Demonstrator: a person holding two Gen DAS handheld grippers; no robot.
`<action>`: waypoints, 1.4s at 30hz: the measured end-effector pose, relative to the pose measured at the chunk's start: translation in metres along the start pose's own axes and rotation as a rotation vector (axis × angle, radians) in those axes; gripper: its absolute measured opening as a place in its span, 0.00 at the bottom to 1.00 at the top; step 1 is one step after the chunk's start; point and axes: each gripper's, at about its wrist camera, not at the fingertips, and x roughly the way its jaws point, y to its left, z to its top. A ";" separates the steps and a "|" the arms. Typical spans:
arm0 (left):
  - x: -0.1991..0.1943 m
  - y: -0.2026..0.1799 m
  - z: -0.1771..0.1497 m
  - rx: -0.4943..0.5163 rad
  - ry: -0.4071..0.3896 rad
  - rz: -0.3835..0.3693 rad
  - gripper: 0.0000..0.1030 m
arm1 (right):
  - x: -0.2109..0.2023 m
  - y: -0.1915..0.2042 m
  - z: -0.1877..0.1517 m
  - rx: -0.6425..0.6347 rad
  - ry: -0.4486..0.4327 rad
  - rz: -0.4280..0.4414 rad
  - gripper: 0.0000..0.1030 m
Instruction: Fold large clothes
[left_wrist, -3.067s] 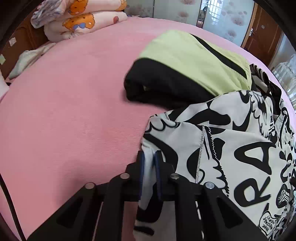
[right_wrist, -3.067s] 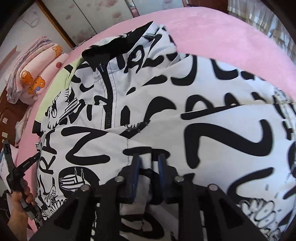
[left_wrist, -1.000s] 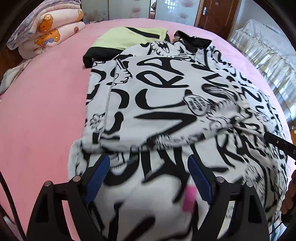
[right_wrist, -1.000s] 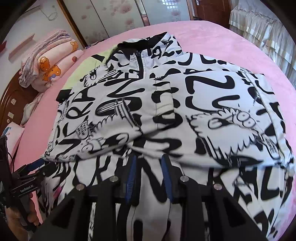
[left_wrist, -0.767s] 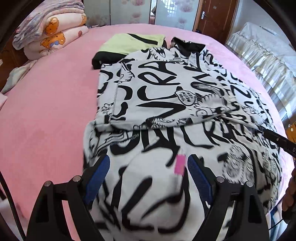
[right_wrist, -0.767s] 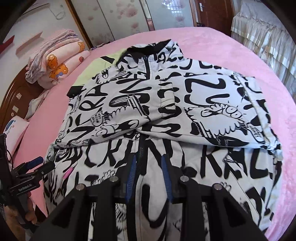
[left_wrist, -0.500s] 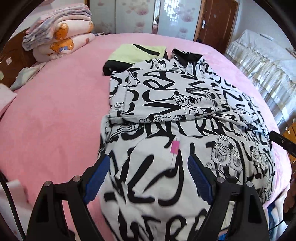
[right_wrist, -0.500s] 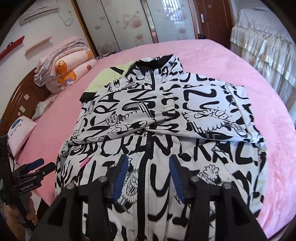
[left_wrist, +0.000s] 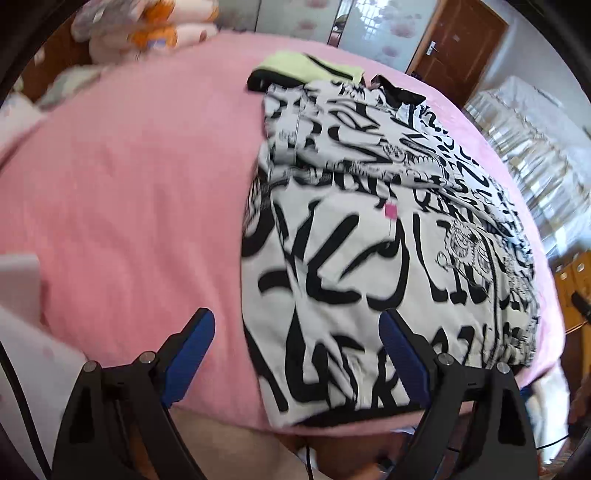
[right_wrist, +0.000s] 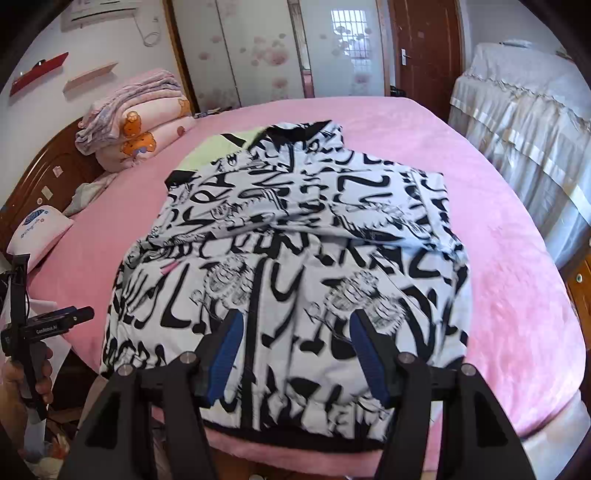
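The black-and-white graffiti-print jacket (right_wrist: 295, 266) is lying flat on the pink bed cover (right_wrist: 509, 295), collar pointing toward the far wardrobe doors (right_wrist: 258, 48) and hem hanging just over the near bed edge. Both sleeves are lying folded inward across the chest, forming a raised band across the upper half; a small pink tag (left_wrist: 390, 211) is showing on the front panel below that band. A yellow-green and black garment (left_wrist: 306, 68) is lying partly under the jacket's far left shoulder, so only a part of it is showing. The right gripper (right_wrist: 293, 356) is hovering over the hem with its jaws parted and having just been opening; no fabric is sitting between the blue pads. The left gripper (left_wrist: 295, 354) is hovering over the jacket's near left corner with jaws spread wide and nothing gripped. Open pink cover is extending to the left and right of the jacket. A stack of folded quilts (right_wrist: 136, 122) is sitting at the far left by the wooden headboard (right_wrist: 44, 177). The left-wrist view is motion-blurred, making the print hard to read. A hand (right_wrist: 35, 376) is gripping the left gripper's handle at the right-wrist view's left edge.
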 end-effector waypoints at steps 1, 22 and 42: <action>0.003 0.004 -0.005 -0.017 0.014 -0.019 0.87 | -0.001 -0.007 -0.004 0.008 0.011 0.002 0.58; 0.067 0.001 -0.060 -0.157 0.178 -0.118 0.87 | 0.048 -0.129 -0.097 0.373 0.237 0.118 0.59; 0.077 -0.033 -0.043 -0.036 0.146 -0.105 0.31 | 0.071 -0.115 -0.095 0.244 0.269 0.079 0.31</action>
